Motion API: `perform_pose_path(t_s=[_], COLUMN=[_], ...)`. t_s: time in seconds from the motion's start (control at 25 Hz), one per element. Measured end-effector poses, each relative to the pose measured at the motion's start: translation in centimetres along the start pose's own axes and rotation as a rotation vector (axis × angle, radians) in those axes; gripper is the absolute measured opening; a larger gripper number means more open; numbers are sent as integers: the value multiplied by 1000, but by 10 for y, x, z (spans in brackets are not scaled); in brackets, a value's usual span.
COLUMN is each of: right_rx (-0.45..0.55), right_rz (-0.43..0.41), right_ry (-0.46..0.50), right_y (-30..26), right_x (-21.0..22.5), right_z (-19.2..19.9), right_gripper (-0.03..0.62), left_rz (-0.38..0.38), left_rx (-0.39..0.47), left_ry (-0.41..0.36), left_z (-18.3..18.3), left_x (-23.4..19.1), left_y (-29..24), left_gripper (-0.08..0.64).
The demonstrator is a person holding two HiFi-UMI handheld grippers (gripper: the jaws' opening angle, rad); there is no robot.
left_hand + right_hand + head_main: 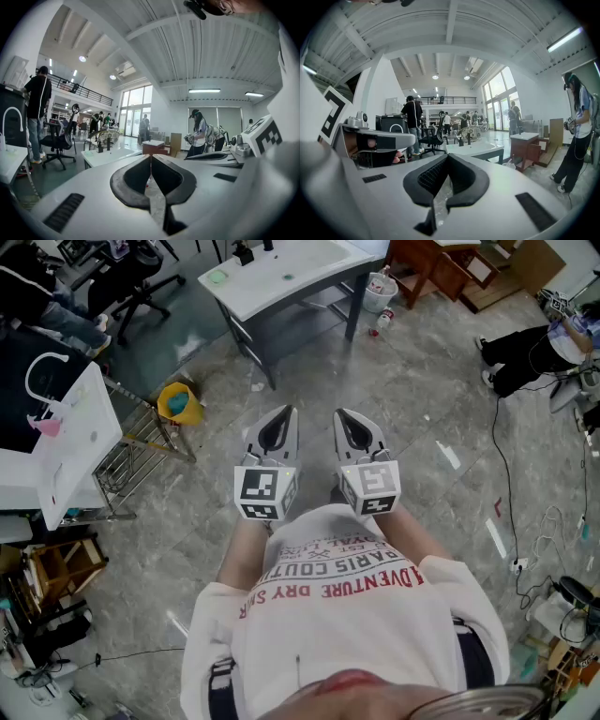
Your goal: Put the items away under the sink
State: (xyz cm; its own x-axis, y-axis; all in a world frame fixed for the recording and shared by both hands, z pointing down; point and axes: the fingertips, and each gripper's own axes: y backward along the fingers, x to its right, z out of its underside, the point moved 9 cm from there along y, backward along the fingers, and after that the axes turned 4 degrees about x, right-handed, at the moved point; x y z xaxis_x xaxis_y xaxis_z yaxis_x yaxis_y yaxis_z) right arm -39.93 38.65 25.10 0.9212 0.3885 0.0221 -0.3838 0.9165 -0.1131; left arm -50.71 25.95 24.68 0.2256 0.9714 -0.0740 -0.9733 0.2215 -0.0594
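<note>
In the head view my left gripper (pixel 284 414) and right gripper (pixel 343 416) hang side by side in front of my chest, over the grey floor. Both are shut with nothing in them, and both point roughly level at a white sink table (pixel 281 282) a few steps ahead. Dark bottles (pixel 246 253) stand on its back edge. A small bottle (pixel 382 321) lies on the floor by its right leg. The left gripper view shows the left gripper (pixel 151 157) with jaws pressed together and the sink table (pixel 110 155) beyond. In the right gripper view the right gripper (pixel 447 157) is shut too, below the sink table (pixel 480 149).
A white bin (pixel 379 291) stands by the table's right leg. On the floor to the left are a yellow bucket (pixel 178 404) and a wire rack (pixel 131 460), next to a white counter (pixel 70 442). Cables (pixel 511 521) trail at the right. People stand about the hall.
</note>
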Motion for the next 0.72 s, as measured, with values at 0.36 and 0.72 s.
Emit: perform_pose_path(t_s=[0.36, 0.72], right_rx=[-1, -25], right_rz=[-9, 18], right_ry=[-13, -45], right_y=[-4, -17], right_x=[-1, 11], right_z=[9, 22], right_gripper=[24, 25], left_rz=[6, -1], left_rx=[-9, -26], left_ry=[4, 43], left_z=[1, 11], left_x=[-2, -13], left_y=[-3, -13], left_gripper=[27, 28])
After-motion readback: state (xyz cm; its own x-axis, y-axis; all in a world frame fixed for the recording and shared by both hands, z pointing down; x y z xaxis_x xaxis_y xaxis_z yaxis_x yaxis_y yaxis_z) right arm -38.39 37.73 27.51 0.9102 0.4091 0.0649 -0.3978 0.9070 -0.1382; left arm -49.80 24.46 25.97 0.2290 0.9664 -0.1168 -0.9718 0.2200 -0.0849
